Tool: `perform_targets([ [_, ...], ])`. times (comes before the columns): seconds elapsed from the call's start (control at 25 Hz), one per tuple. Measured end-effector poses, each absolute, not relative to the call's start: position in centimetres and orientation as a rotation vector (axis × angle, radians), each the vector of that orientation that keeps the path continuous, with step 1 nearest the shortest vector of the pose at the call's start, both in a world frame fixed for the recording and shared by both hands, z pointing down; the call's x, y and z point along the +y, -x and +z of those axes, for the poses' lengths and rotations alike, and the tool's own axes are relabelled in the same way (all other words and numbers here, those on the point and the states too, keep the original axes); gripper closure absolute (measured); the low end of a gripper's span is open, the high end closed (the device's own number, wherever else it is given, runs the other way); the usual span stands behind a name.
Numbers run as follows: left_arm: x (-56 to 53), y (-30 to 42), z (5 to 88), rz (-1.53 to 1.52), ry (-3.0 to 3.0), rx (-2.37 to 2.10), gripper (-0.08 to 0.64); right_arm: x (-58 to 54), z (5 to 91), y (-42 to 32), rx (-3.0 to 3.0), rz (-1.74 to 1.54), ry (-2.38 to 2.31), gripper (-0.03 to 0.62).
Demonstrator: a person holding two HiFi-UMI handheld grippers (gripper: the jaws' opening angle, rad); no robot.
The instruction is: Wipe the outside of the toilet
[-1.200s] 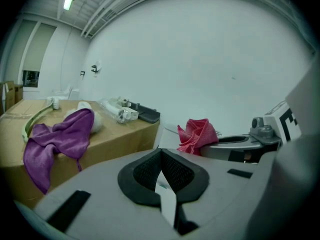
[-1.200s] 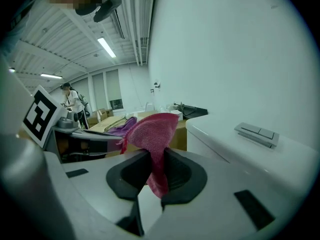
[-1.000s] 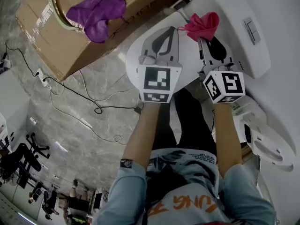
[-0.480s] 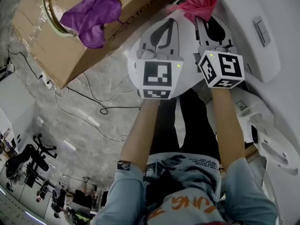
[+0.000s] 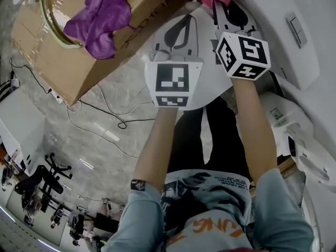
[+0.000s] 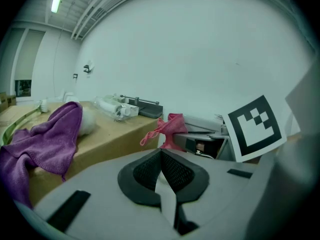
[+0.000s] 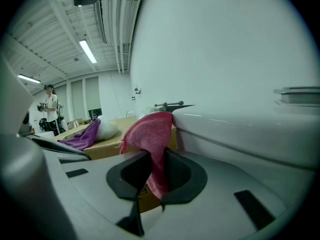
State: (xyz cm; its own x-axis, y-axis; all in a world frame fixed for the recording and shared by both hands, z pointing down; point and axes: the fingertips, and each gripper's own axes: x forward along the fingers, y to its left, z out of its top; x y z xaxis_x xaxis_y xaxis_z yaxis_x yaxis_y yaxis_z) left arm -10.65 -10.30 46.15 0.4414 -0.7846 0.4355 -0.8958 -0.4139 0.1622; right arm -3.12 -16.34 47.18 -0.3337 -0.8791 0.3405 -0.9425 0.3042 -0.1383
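One pink cloth (image 7: 150,134) is being clamped by the right gripper (image 7: 150,179) beside the toilet (image 7: 240,129), likely needing flat pressure; the left gripper (image 6: 161,176) is idling closed, empty.

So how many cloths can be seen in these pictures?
2. A purple cloth lies on the cardboard box; a pink cloth is clamped in the right gripper near the toilet. Others may be hidden.

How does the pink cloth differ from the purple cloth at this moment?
The pink cloth is pinched in the tongs of the right gripper, beside the toilet; the purple cloth is held by nothing. The pink cloth is bunched upright; the purple cloth lies draped loosely over the cardboard box. Both look like soft wiping cloths.
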Motion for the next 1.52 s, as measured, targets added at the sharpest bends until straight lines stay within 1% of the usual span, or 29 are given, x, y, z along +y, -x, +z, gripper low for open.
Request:
perform_targets([
  [0.2, -10.5, 10.1, 46.4, 0.427, -2.344, -1.412, 0.54, -16.4, 47.6, 1.2, -2.32, 0.495, -1.78, 0.515],
  [0.68, -9.4, 7.8, 46.8, 0.466, -2.38, -1.348, 0.54, -14.7, 46.6, -1.2, -2.315, 0.539, -1.835, 0.515],
  [1.04, -8.3, 7.0, 46.3, 0.458, -2.374, -1.364, 0.54, -12.1, 45.6, -3.9, -2.321, 0.58, -1.905, 0.515],
  [1.52, -4.6, 4.2, 46.4, 0.486, -2.408, -1.306, 0.54, -8.0, 45.5, -7.7, -2.28, 0.62, -2.006, 0.514],
])
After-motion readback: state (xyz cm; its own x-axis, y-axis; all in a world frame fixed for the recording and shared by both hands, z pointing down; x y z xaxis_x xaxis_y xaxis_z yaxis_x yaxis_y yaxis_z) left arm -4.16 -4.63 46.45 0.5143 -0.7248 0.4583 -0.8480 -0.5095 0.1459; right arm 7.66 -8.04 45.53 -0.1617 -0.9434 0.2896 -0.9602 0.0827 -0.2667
